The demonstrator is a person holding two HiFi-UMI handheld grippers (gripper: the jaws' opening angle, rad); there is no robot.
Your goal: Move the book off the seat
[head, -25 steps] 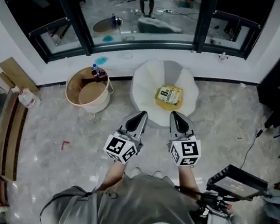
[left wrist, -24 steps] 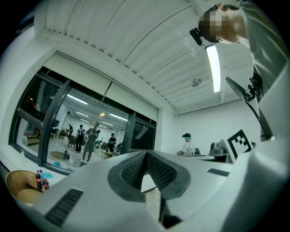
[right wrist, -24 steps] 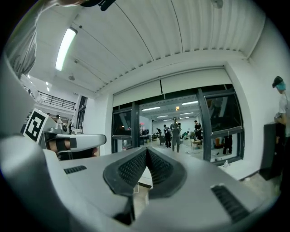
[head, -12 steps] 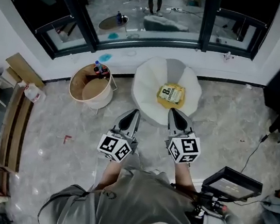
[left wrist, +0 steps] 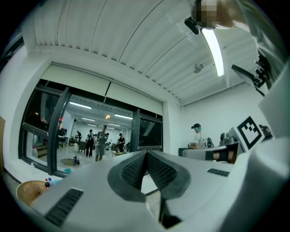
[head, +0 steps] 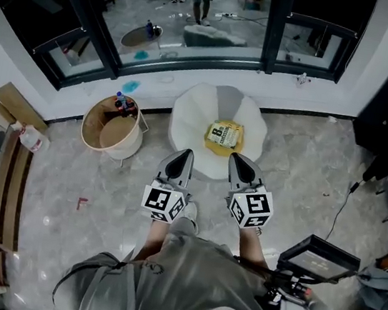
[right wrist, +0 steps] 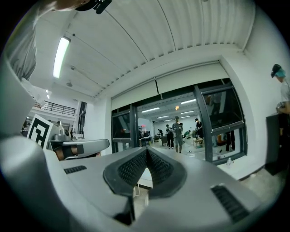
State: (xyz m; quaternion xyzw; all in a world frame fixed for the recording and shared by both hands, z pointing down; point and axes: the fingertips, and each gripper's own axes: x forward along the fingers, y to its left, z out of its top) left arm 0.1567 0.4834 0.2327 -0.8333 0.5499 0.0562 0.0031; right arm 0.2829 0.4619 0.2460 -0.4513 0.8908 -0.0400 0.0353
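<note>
Book on seat, neither jaw pair on it

The book lies flat near the middle of the white, petal-shaped seat, a little toward its right side, with its yellow cover and dark print facing up. Nothing touches it. The seat stands on the pale marbled floor, close to the wall under the dark-framed window.

You hold both tools out in front of you, side by side and apart from each other. In the head view your left tool shows over the seat's near edge, left of the book. Your right tool shows over the same edge, just short of the book's near side. From that view you cannot tell how high either tip stands above the seat.

In the left gripper view the left tool has its ribbed pads pressed together, with nothing between them. In the right gripper view the right tool is the same: pads meeting and empty.

A round tan tub stands on the floor to the left of the seat, near it but not touching, with small bottles at its far rim. A dark screen sits on a mount by your right side. Beyond the glass, people stand in a lit room.
</note>
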